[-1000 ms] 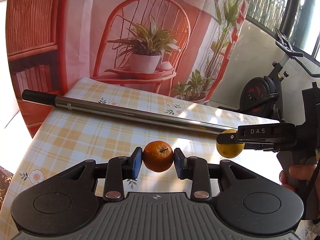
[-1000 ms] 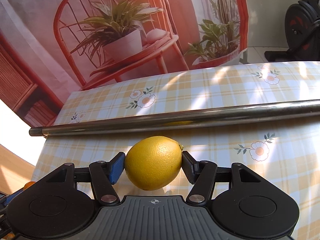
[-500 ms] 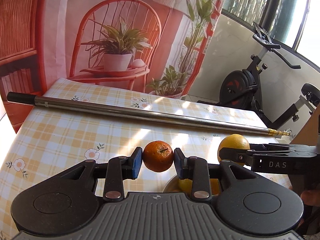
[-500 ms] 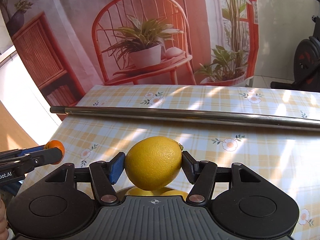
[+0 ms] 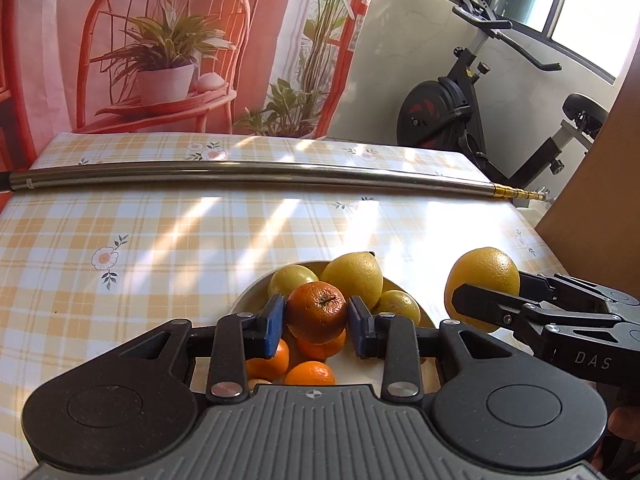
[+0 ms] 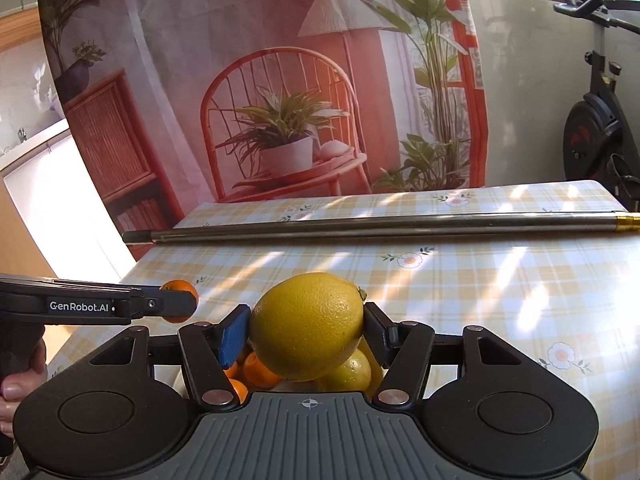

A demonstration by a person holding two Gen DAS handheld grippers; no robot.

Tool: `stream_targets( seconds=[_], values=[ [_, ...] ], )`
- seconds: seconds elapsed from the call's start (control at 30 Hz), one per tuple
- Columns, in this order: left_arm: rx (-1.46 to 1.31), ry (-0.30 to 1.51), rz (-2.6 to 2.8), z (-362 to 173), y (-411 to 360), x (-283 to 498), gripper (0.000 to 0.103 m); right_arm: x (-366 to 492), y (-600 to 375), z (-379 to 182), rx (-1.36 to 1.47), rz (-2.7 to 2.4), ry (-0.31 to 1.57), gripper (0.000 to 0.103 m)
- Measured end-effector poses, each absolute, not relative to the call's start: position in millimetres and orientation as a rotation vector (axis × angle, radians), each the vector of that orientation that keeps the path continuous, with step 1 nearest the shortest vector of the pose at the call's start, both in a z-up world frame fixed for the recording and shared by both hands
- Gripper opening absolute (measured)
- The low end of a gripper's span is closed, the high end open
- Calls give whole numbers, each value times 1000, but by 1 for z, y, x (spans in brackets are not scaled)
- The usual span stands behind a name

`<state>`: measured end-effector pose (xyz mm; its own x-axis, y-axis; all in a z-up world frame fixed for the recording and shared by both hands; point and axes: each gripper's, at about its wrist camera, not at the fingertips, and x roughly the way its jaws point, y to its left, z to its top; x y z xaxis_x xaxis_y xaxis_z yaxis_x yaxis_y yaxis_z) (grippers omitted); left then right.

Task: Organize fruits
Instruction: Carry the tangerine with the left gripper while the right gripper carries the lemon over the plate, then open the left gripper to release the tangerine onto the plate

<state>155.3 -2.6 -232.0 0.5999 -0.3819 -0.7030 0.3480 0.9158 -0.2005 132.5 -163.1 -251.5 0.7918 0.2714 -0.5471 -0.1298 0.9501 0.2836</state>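
Orange (image 5: 316,307) pinched between left jaws | lemon (image 6: 307,326) between right jaws

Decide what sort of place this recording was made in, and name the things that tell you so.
Probably a room in a home, used partly for filming. A table with a checked flowery cloth holds a bowl of fruit, an exercise bike stands by the window, and a printed backdrop of a chair and plants hangs behind.

Bright sunlight streaks the tablecloth (image 5: 200,232); sharp focus, fisheye-bent edges
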Motion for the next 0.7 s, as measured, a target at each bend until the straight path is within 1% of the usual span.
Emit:
stream_targets(
  seconds=[0.33, 0.57, 0.7],
  values=[
    [73, 925, -545, -272, -49, 152, 36, 111, -204, -265, 306, 137, 582, 57],
    [231, 930, -531, -290, -73, 158, 36, 112, -215, -275, 356, 128, 588, 57],
    [233, 946, -527, -294, -76, 164, 36, 113, -218, -282, 378, 126, 596, 57]
  ],
)
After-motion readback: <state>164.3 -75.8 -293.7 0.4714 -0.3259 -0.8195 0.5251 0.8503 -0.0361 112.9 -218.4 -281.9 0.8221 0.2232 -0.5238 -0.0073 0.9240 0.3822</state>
